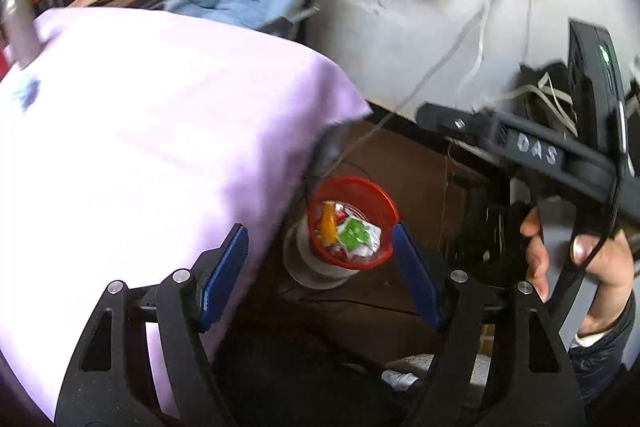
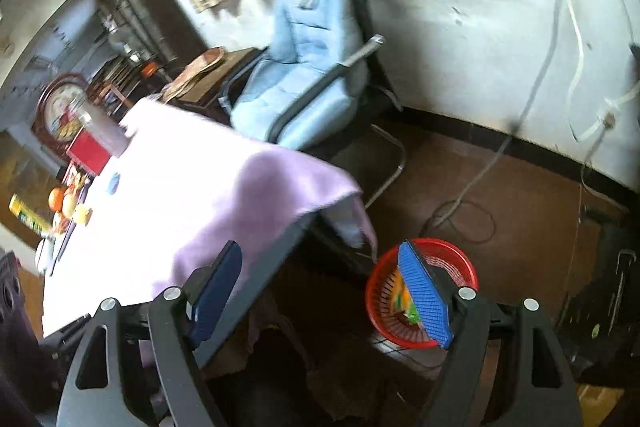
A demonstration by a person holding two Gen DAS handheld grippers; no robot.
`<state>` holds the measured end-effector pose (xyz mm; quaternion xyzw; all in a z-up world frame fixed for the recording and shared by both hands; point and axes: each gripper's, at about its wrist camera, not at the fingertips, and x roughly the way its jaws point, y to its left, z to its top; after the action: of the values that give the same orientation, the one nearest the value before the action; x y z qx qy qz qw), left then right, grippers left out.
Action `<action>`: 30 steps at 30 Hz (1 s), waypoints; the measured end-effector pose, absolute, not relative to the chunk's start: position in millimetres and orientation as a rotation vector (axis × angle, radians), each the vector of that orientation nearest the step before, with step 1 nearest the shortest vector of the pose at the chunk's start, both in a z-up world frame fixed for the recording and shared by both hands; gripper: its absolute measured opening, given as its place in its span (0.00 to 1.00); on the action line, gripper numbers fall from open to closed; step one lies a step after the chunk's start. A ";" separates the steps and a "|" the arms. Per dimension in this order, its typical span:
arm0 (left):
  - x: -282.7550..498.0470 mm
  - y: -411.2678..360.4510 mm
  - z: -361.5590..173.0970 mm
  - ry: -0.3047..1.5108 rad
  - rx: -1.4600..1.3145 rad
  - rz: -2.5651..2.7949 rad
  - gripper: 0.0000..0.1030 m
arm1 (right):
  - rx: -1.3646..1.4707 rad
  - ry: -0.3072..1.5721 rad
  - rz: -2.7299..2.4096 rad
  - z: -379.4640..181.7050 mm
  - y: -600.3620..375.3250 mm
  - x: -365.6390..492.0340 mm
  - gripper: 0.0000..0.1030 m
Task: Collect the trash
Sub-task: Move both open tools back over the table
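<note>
A red basket (image 1: 354, 223) sits on the floor beside the table corner and holds several wrappers, among them a green one (image 1: 354, 233) and an orange one (image 1: 329, 223). My left gripper (image 1: 320, 267) is open and empty, above the basket. The basket also shows in the right wrist view (image 2: 420, 291), partly behind my right finger (image 2: 424, 295). My right gripper (image 2: 320, 291) is open and empty, above the table edge and floor. The right gripper's body (image 1: 552, 155), held by a hand, shows in the left wrist view. A small blue scrap (image 2: 113, 183) lies on the cloth.
A table with a pink cloth (image 1: 140, 147) fills the left. A light blue chair (image 2: 304, 75) stands behind it by the white wall. Cables (image 2: 468, 211) trail on the brown floor. A red box (image 2: 90, 151) and fruit (image 2: 68, 205) sit at the table's far side.
</note>
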<state>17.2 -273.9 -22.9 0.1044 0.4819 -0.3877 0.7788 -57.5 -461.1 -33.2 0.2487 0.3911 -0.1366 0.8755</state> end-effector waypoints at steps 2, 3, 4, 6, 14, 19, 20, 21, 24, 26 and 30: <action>29.9 -255.2 -12.3 1.039 0.189 -0.813 0.70 | 0.483 0.813 -0.251 -17.8 -441.7 -43.7 0.78; 34.4 -246.5 -7.2 1.039 0.177 -0.798 0.70 | 0.472 0.812 -0.241 -13.6 -435.0 -39.2 0.78; 41.5 -234.1 -0.5 1.040 0.166 -0.775 0.70 | 0.454 0.811 -0.222 -5.6 -424.4 -32.0 0.79; 49.1 -214.7 9.7 1.029 0.154 -0.747 0.70 | 0.426 0.807 -0.191 8.0 -406.5 -23.3 0.79; 98.0 -130.0 66.3 0.949 0.076 -0.617 0.72 | 0.303 0.782 -0.036 59.8 -326.8 40.5 0.81; 146.1 -86.7 99.5 0.937 0.047 -0.495 0.72 | 0.239 0.791 0.057 78.3 -276.0 103.8 0.81; 162.7 -75.0 108.3 0.917 0.039 -0.447 0.72 | 0.222 0.791 0.069 80.4 -266.8 116.9 0.81; 174.0 -67.7 112.1 0.908 0.029 -0.413 0.72 | 0.210 0.791 0.080 82.1 -258.2 127.9 0.81; 221.6 -41.8 110.8 0.916 0.019 -0.309 0.73 | 0.202 0.825 0.126 75.7 -227.6 181.4 0.81; 251.8 -26.7 100.2 0.933 0.010 -0.244 0.73 | 0.194 0.857 0.162 64.0 -210.8 208.2 0.81; 307.7 -0.6 59.5 0.995 -0.009 -0.182 0.73 | 0.104 0.917 0.178 30.5 -173.1 260.9 0.81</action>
<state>307.7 -0.6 59.5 -0.0041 0.4767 -0.0872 0.8747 260.9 -173.1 30.5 0.0501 0.4419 0.0860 0.8915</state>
